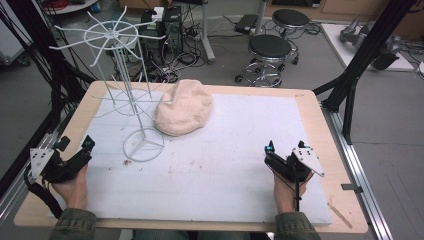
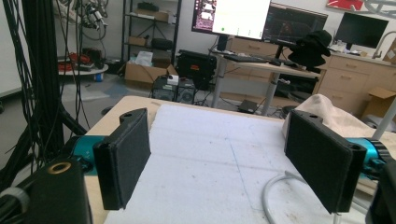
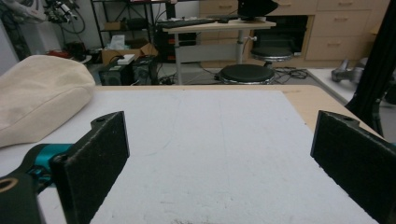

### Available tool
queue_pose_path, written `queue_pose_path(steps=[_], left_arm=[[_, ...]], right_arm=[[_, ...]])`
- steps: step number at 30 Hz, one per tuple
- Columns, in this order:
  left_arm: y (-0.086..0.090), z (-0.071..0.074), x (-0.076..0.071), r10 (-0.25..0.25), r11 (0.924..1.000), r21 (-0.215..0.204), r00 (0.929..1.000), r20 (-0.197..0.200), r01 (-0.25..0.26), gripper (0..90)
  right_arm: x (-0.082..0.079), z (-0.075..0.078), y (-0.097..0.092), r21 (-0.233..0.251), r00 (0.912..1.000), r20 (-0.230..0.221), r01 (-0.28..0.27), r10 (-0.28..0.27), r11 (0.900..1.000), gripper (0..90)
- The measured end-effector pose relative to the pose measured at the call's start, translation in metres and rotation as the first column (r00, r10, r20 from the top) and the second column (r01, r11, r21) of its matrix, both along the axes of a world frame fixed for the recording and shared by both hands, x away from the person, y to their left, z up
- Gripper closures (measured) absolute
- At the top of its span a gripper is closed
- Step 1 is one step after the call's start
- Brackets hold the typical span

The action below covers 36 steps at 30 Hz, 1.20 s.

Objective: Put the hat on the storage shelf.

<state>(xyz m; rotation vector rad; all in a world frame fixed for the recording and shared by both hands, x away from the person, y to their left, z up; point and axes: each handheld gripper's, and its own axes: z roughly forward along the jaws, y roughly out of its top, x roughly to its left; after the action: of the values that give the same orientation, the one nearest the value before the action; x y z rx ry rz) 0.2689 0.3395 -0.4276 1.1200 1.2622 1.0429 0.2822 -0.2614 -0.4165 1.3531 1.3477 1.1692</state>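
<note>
Nearest the high camera, two forearms in olive sleeves enter from the bottom edge, each hand gripping a claw above the desk [image 1: 320,125]. The left claw [image 1: 82,150] sits at the near left corner, beside the edge of the white foam sheet [image 1: 225,150] that covers most of the wooden top; its jaws stand wide apart with nothing between them, as the left gripper view confirms, where the left claw [image 2: 224,158] frames bare foam. The right claw [image 1: 270,152] rests near the right side of the sheet, a grey three-cornered plate on its top; in the right gripper view the right claw [image 3: 219,158] is likewise spread wide and empty, its dark padded faces well apart over the sheet. A cream fabric hat [image 1: 184,107], soft and rounded, lies on the far middle of the foam, well apart from both claws; it appears at the right edge of the left gripper view [image 2: 336,116] and at the left of the right gripper view [image 3: 39,95]. Just beside the hat, on its left, stands a white wire rack [image 1: 122,75], upright on a ring base, with a wheel of spokes at its top; part of its base ring shows low in the left gripper view [image 2: 275,191]. Beyond the desk stand two black round stools [image 1: 270,50], and cables and equipment cover the floor.
</note>
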Motion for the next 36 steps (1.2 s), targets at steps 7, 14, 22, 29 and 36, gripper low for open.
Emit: queue_pose_path(steps=[7,14,22,29,36], left_arm=[[-0.001,-0.002,0.0,0.0,1.0,-0.004,1.0,-0.005,0.0,22.7],[-0.006,-0.002,0.003,-0.012,0.9999,-0.002,0.9999,-0.006,0.012,22.7],[-0.011,-0.003,0.003,-0.028,0.9996,0.003,0.9996,-0.011,0.028,22.7],[-0.009,-0.004,0.004,-0.025,0.9996,-0.01,0.9996,-0.012,0.025,22.7],[-0.008,-0.003,0.004,-0.021,0.9997,-0.014,0.9997,-0.009,0.021,22.7]], right_arm=[[0.009,0.018,-0.001,-0.013,0.9952,0.028,-0.094,0.094,0.9955,3.3],[0.024,0.035,0.002,0.016,0.9877,0.039,-0.152,0.151,0.9882,3.3],[0.056,0.061,0.017,-0.012,0.972,0.031,-0.233,0.233,0.9725,3.4],[0.076,0.072,0.031,-0.02,0.9615,0.036,-0.272,0.272,0.9621,3.4],[0.095,0.08,0.047,-0.045,0.9428,0.016,-0.332,0.333,0.9422,3.4]])
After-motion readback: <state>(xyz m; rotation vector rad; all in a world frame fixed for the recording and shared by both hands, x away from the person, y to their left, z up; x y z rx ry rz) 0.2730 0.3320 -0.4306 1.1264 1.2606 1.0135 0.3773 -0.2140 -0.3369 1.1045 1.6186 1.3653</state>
